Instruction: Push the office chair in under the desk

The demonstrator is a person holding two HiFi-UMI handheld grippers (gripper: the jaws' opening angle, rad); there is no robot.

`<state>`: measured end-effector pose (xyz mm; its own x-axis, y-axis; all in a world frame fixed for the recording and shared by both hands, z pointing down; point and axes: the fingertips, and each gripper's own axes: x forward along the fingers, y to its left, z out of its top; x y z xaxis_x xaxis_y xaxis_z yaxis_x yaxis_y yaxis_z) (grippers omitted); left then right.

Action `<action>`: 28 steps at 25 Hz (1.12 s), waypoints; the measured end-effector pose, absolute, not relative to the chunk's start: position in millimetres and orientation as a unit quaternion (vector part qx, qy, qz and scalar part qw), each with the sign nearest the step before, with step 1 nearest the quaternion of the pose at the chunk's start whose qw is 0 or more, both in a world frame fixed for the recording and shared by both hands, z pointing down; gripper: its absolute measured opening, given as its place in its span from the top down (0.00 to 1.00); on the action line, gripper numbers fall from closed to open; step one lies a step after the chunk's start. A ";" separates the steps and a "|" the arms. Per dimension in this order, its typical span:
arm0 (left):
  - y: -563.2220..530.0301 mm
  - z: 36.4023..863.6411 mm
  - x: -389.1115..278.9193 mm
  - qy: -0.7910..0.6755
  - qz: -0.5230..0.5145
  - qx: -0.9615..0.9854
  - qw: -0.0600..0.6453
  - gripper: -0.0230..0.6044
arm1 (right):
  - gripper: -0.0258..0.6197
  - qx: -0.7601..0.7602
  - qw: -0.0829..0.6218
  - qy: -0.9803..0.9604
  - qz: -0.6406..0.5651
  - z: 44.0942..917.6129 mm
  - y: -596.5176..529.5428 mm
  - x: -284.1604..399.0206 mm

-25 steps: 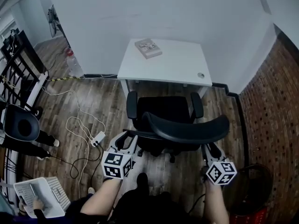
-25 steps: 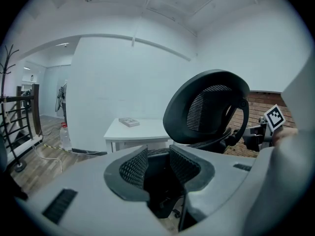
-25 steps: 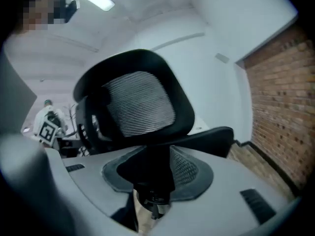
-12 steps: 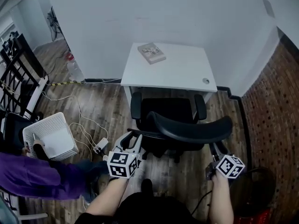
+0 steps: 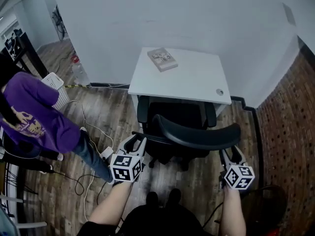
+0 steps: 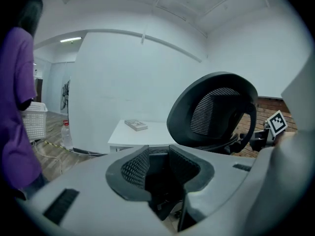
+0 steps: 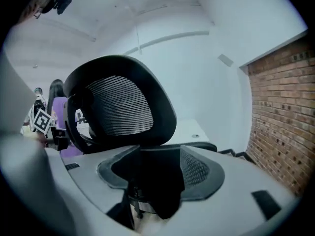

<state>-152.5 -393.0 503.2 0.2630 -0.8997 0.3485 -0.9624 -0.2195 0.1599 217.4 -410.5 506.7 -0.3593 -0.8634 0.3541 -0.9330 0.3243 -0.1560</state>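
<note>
The black mesh office chair is sitting half under the white rectangular desk's near edge, seemingly pushed home. The left gripper is clamping its back frame; the right gripper's jaws have just been opening wide around it. The left probably needs releasing next.

You have one black mesh-backed office chair, one white rectangular desk, one thin book with a printed cover, one person in a purple top, one white perforated plastic basket, one clear plastic bottle with a red cap, one white power strip, and two dark shoes, yours.
</note>
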 end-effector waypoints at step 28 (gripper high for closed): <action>-484.1 501.1 -223.7 -0.609 0.084 0.773 0.157 0.91 | 0.77 0.604 0.131 -0.779 0.106 506.5 -442.2 160.0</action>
<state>-223.7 -484.1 501.1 0.2448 -0.9147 0.3216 -0.9677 -0.2098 0.1398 160.0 -442.2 506.5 -0.2355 -0.9132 0.3325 -0.9689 0.2473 -0.0073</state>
